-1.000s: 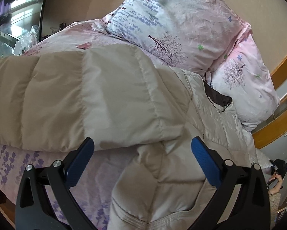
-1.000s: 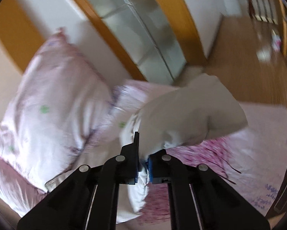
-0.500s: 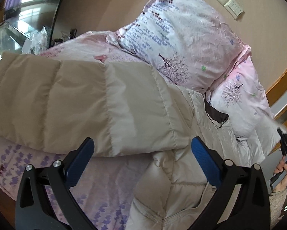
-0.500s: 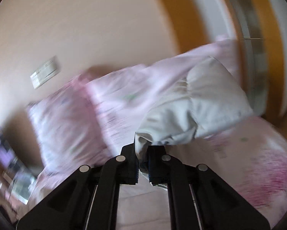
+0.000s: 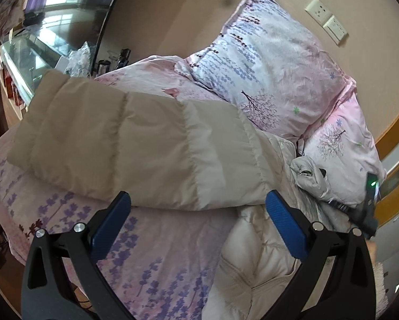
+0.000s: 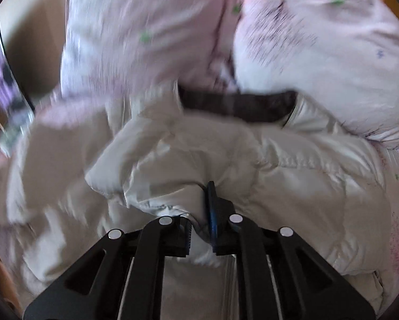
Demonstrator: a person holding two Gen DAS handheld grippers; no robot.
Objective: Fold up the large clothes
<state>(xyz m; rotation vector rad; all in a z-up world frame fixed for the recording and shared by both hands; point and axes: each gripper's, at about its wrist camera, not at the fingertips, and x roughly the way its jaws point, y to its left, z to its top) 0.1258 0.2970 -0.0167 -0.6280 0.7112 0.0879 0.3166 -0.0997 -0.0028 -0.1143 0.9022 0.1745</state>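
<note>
Two grippers were in view: the left gripper (image 5: 198,213) was spread wide at 6 o'clock below the jacket's (image 5: 135,146) sleeve on the bed (image 5: 146,261), while the right gripper (image 6: 199,222) pinched jacket fabric.

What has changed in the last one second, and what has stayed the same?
The right gripper, jaws shut on the jacket's pale sleeve, swung it from the bed's far edge in over the jacket body, towards the pillows. The left gripper stayed open, holding nothing, above the spread beige sleeve.
</note>
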